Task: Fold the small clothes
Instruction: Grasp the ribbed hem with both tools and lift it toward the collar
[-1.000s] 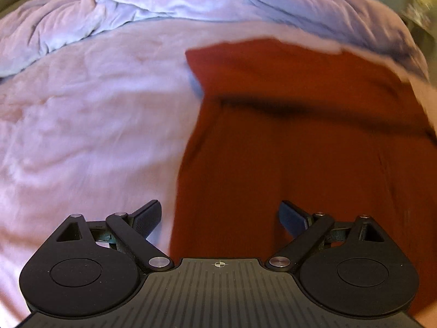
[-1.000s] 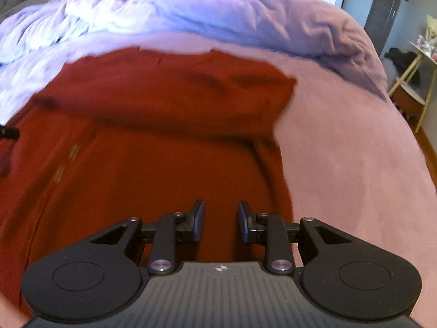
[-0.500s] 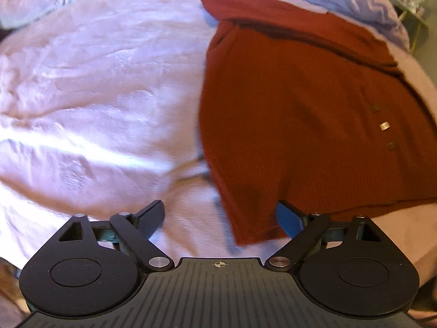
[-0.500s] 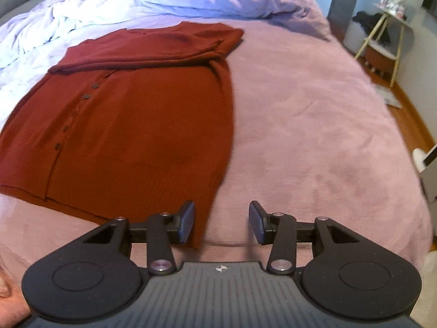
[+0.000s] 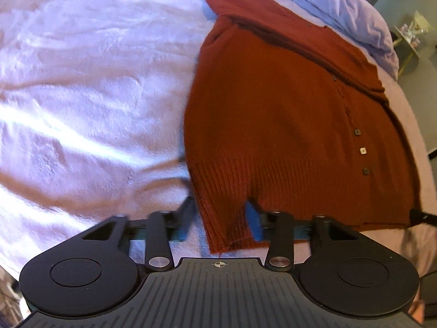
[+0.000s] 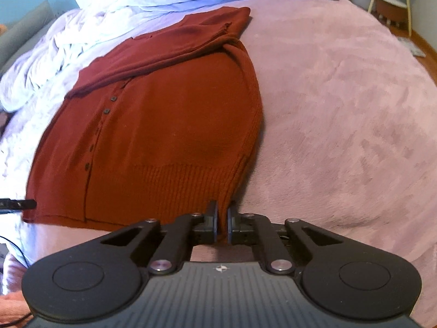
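A rust-red buttoned cardigan (image 5: 286, 114) lies flat on the pink bed cover (image 5: 82, 95), its sleeves folded across the top. My left gripper (image 5: 220, 218) is open, its jaws on either side of the cardigan's near left hem corner. In the right wrist view the cardigan (image 6: 164, 125) fills the middle left. My right gripper (image 6: 222, 222) is shut on the near right hem corner of the cardigan. The left gripper's tip (image 6: 19, 204) shows at the far left hem corner in that view.
A bunched lilac duvet (image 6: 136, 8) lies beyond the cardigan. The pink bed cover (image 6: 341, 109) spreads wide to the right. A side table with thin legs (image 6: 390, 2) and wooden floor stand past the bed's right edge.
Both grippers moved in to the cardigan's near hem corners. The right gripper has closed on its corner. The left jaws have narrowed around the other corner.
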